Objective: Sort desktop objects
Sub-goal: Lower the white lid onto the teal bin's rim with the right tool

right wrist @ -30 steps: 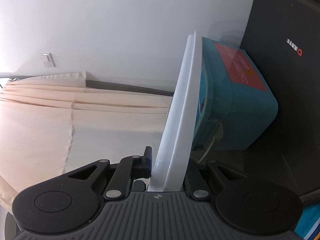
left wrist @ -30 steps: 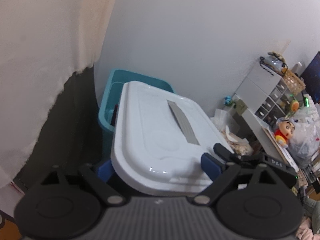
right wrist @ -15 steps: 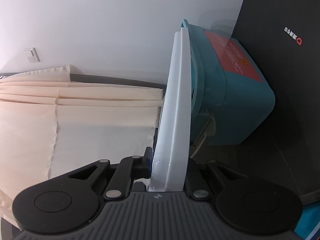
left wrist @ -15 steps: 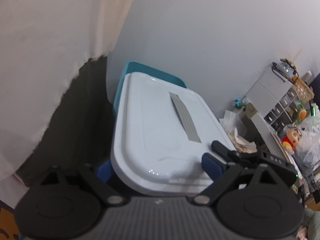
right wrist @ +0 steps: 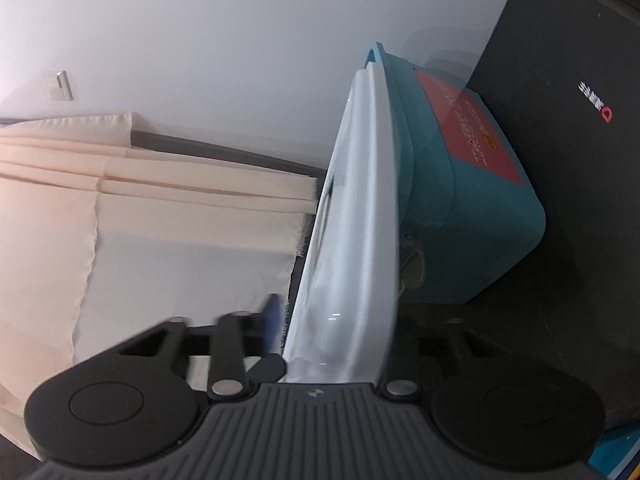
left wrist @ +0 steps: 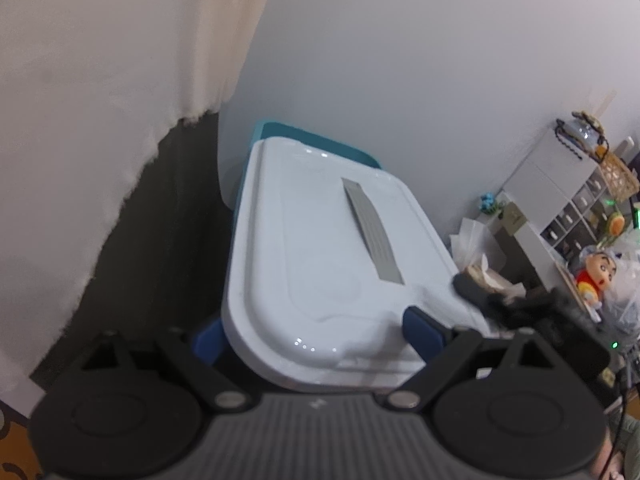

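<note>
The white plastic lid [left wrist: 320, 256] covers the teal plastic storage bin [right wrist: 460, 208], hiding its contents. Left gripper [left wrist: 316, 332] and right gripper [right wrist: 340, 320] each pinch the lid's 6 o'clock edge.

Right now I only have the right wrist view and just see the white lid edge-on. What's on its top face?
Observer: From the left wrist view, the white lid shows its whole top, with a grey strip running lengthwise along it.
Operator: Is the left gripper on the lid too?
Observer: Yes. The left gripper straddles the near end, one blue pad on each side of it.
Operator: Does the lid cover the teal bin?
Observer: Mostly. Only the far rim of the teal bin shows past it; whether it is seated I cannot tell.
Operator: Anything beside it?
Observer: To its right stands a white drawer unit, and nearer a cartoon figurine.
</note>
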Demonstrator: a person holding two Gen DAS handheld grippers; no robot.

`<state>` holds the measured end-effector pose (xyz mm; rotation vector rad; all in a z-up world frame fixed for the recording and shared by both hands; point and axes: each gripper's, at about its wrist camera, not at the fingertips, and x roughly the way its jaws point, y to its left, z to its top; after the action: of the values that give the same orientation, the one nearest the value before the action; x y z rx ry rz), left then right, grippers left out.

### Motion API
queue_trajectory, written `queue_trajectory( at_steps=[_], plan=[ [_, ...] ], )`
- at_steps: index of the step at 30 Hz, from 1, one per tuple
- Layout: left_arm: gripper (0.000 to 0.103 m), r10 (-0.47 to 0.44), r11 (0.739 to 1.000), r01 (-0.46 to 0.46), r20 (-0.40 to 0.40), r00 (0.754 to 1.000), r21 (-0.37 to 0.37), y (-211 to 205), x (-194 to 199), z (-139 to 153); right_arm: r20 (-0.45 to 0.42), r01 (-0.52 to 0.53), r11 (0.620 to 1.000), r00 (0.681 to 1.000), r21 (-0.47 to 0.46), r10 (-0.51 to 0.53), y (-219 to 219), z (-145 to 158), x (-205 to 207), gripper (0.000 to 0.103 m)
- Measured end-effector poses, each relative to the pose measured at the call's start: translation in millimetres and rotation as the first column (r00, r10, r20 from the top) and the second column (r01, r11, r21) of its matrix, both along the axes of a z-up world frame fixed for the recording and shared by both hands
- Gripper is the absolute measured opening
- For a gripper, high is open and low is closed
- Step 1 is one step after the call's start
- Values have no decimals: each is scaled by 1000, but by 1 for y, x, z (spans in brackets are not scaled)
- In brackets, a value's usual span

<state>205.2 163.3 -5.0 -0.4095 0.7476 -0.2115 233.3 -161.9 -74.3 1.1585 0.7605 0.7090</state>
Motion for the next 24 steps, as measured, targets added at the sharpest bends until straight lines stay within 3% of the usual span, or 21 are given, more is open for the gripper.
queue_trajectory(
  at_steps=[13,22,24],
  plan=[
    [92,3,1000,-3,-13,1000,26,-3,6,-1,9,1,999,1000,-50,0,-7,9,3,67],
    [92,1,999,-1,-15,1000,39,-7,13,0,-40,-21,998,999,-57,19,-5,3,14,49],
    [92,-1,999,2,-13,1000,38,-8,16,0,-45,-38,997,998,-61,35,-2,1,15,40]
  ],
)
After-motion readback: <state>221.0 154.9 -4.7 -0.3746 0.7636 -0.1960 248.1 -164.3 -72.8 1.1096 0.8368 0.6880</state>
